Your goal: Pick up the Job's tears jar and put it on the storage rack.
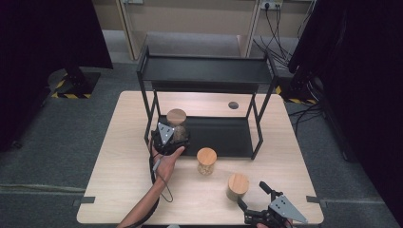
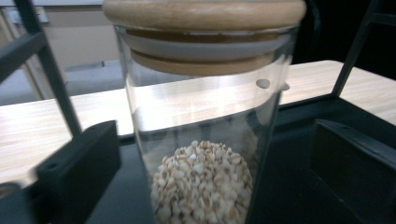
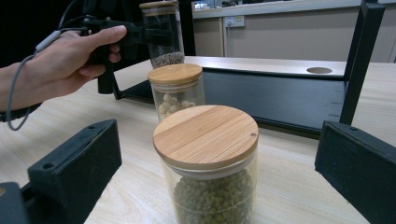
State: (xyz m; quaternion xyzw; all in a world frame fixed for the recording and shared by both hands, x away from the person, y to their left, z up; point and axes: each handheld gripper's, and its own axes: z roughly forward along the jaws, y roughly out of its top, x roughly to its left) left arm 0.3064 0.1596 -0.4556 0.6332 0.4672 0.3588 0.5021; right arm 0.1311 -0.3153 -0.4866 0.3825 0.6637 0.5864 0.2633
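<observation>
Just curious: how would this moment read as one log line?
left gripper: around grain jar on rack's lower shelf | right gripper: open, facing green-bean jar

Grey carpet floor [image 1: 52,137], black curtains [image 1: 43,33] either side, pale wooden shelving [image 1: 190,23] behind.

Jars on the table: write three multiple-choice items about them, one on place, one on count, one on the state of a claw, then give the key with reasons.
1. Where is the jar of pale grain?
A. on the rack's top shelf
B. over the rack's lower shelf, between the left claw's jaws
C. on the floor

2. How many wooden-lidded jars are there?
A. two
B. three
C. five

3. How is the right claw?
A. open, jaws either side of the green-bean jar
B. shut on a lid
C. holding a spoon

Key: B, the left claw has that jar between its jaws at the lower shelf; B, the high view shows three lids; A, both jaws stand clear of the glass.
</observation>
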